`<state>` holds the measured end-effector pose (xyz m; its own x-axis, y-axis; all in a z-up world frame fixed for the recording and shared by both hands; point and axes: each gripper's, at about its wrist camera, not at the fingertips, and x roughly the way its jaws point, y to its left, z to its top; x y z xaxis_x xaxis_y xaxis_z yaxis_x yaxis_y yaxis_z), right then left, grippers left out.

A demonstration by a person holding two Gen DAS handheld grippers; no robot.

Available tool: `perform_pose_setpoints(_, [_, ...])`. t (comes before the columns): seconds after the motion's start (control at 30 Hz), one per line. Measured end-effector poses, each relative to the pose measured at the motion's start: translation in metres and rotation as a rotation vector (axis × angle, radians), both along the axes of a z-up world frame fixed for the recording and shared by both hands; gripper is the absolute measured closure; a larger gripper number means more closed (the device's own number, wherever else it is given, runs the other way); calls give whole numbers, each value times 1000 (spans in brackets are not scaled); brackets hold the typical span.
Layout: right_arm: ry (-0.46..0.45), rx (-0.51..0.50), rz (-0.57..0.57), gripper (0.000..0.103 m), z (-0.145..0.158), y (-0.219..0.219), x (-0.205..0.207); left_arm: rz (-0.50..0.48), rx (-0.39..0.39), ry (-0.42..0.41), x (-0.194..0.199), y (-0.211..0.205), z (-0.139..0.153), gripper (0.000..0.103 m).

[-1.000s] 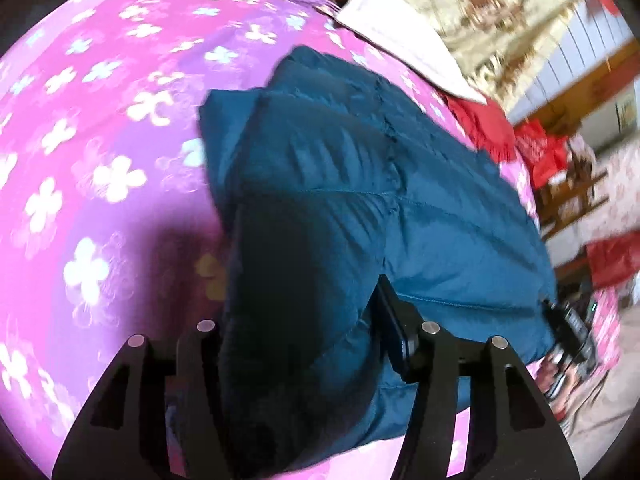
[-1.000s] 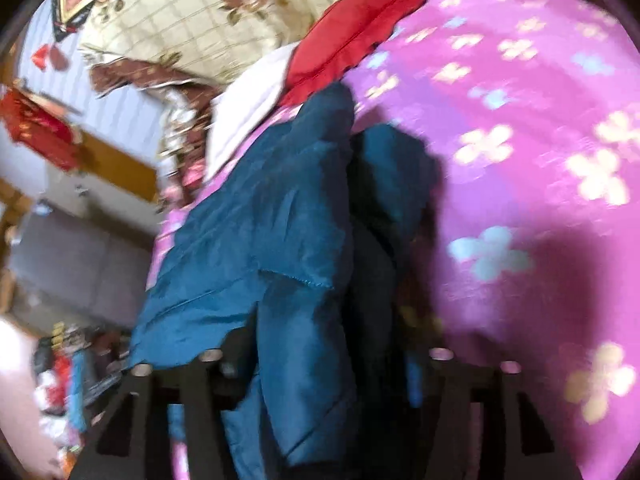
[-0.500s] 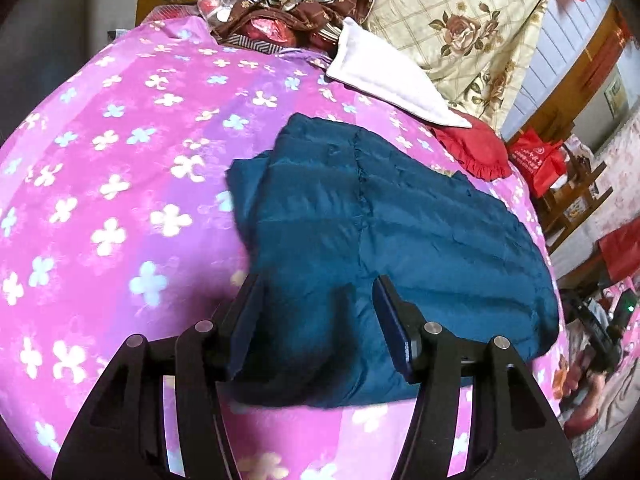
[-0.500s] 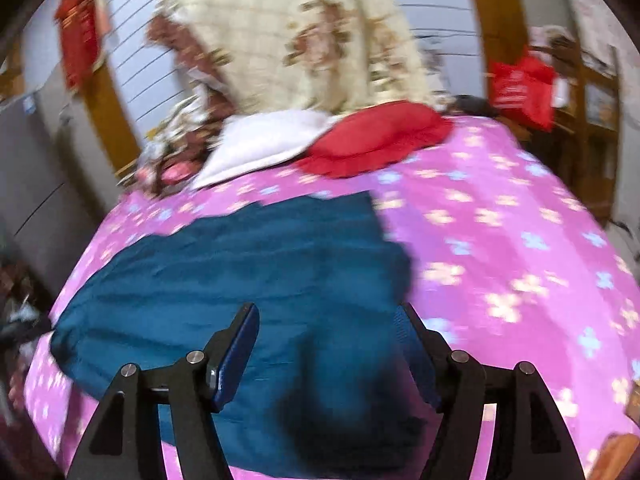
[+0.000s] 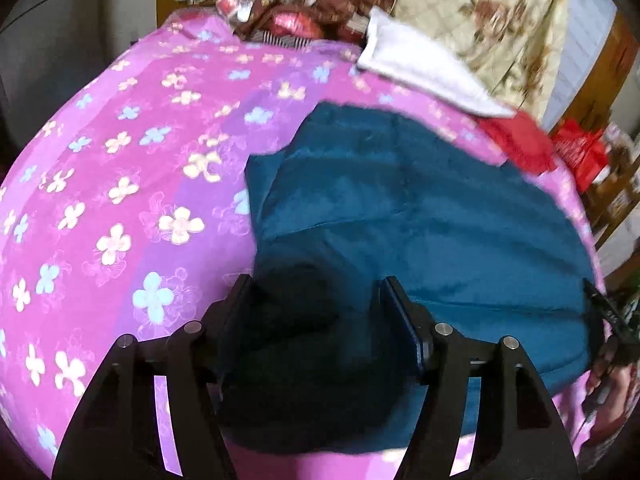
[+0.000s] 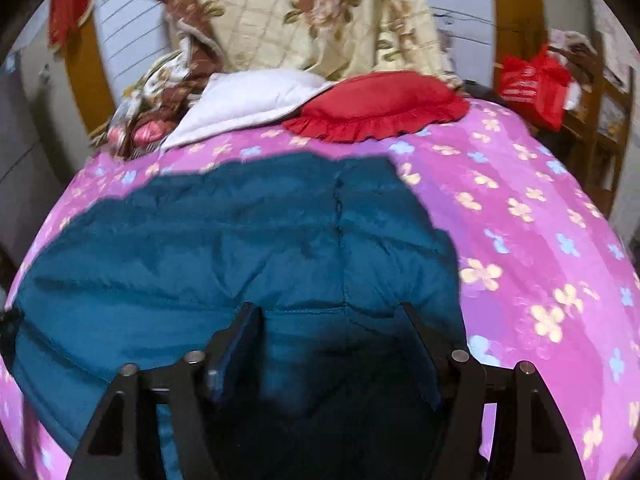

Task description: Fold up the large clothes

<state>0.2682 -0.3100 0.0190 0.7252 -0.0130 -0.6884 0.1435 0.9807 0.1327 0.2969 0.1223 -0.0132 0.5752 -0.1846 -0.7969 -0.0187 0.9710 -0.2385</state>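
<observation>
Left wrist view: the left gripper (image 5: 316, 300) has its two fingers spread apart over the near edge of the teal padded jacket (image 5: 420, 216), and nothing is pinched between them. A second ago a thick bunch of the jacket stood up between these fingers; half a second ago it had already dropped flat, and it lies flat now. I judge that a fold has just been laid down and let go, so the garment sits as a doubled, roughly rectangular bundle on the pink flowered bedspread (image 5: 120, 184). Counted here: one jacket, one white pillow (image 5: 420, 68), one red cushion (image 5: 520, 144) at the far edge, and a red bag (image 5: 580, 152) beyond the bed.

Right wrist view: the right gripper (image 6: 332, 316) is likewise spread wide above the jacket (image 6: 240, 240), fingers clear of the cloth or perhaps just brushing it; blur and shadow there make that hard to settle. A second ago fabric hung lifted in front of this gripper too, so both sides were released together. The jacket lies in the middle of the bedspread (image 6: 540, 240), with a stitched seam running away from the camera. Counted: one jacket, one white pillow (image 6: 248, 100), one frilled red cushion (image 6: 380, 104), one floral quilt (image 6: 320, 12) propped behind them. Another fold, or smoothing, probably comes next.
</observation>
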Motion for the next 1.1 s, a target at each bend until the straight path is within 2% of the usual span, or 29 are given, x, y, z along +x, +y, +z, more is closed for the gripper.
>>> perform_pose_setpoints(0.07, [-37, 69, 32, 35, 11, 12, -1, -9, -16, -34, -7, -7, 11, 38])
perform_pose_setpoints(0.13, [-31, 78, 69, 35, 12, 29, 7, -8, 5, -37, -4, -19, 14, 26])
perform_pose_setpoints(0.27, [20, -9, 123, 35, -8, 68, 34, 10, 77, -25, 10, -41, 3, 24])
perform_pose_setpoints(0.33, [17, -42, 108, 32, -17, 74, 43, 31, 170, -17, 20, -49, -10, 24])
perform_pose_setpoints(0.43, [44, -52, 110, 29, -22, 73, 54, 39, 209, -29, 21, -47, -16, 24])
perform_pose_setpoints(0.5, [50, -54, 115, 29, -14, 73, 50, 51, 195, -37, 12, -41, -7, 24])
perform_pose_setpoints(0.6, [-26, -2, 135, 30, -1, 75, 27, 72, 198, -116, -16, -43, 22, 24])
perform_pose_setpoints(0.63, [-37, 9, 146, 30, 1, 79, 23, 77, 215, -162, -27, -47, 32, 24])
perform_pose_setpoints(0.7, [-34, 9, 175, 30, -3, 92, 20, 55, 219, -200, -34, -60, 41, 24])
perform_pose_setpoints(0.8, [-25, -65, 186, 29, -18, 109, 25, -39, 212, -135, -21, -87, 26, 24])
perform_pose_setpoints(0.93, [-9, -46, 190, 27, -21, 101, 27, -77, 223, -49, 1, -109, -14, 24])
perform_pose_setpoints(1.03, [-40, -32, 171, 28, -14, 82, 5, -74, 220, -89, -7, -110, -15, 24])
perform_pose_setpoints(1.1, [-68, -56, 125, 28, -17, 61, -20, -86, 218, -105, -11, -109, -18, 23])
